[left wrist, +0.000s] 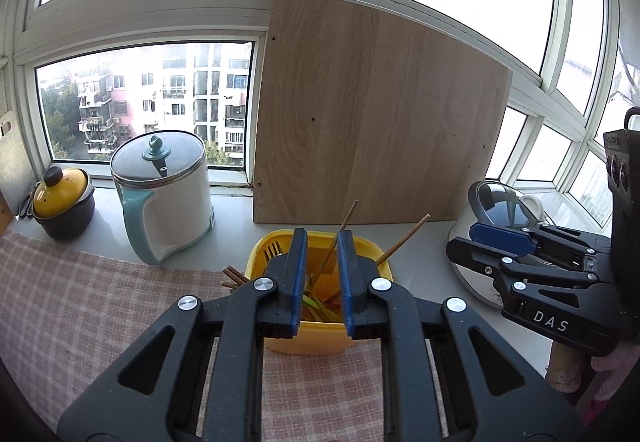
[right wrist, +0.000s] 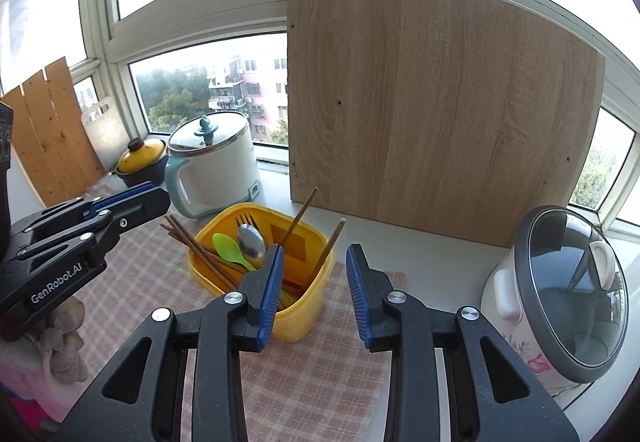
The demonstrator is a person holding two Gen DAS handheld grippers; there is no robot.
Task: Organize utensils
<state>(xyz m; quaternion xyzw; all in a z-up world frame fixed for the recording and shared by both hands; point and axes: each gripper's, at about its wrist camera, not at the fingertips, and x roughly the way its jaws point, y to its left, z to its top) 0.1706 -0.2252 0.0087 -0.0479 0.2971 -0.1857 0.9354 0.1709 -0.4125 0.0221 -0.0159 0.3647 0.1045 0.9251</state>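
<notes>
Yellow bin's (left wrist: 320, 338) contents mostly hidden behind left gripper's fingers (left wrist: 294, 274).

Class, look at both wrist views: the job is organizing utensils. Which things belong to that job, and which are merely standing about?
Belongs to the job:
- yellow plastic utensil tub
- brown wooden chopsticks
- green plastic spoon
- silver metal spoon
- metal fork

Standing about:
- white and teal electric pot
- yellow-lidded dark clay pot
- pale wooden board
- floral white rice cooker
</notes>
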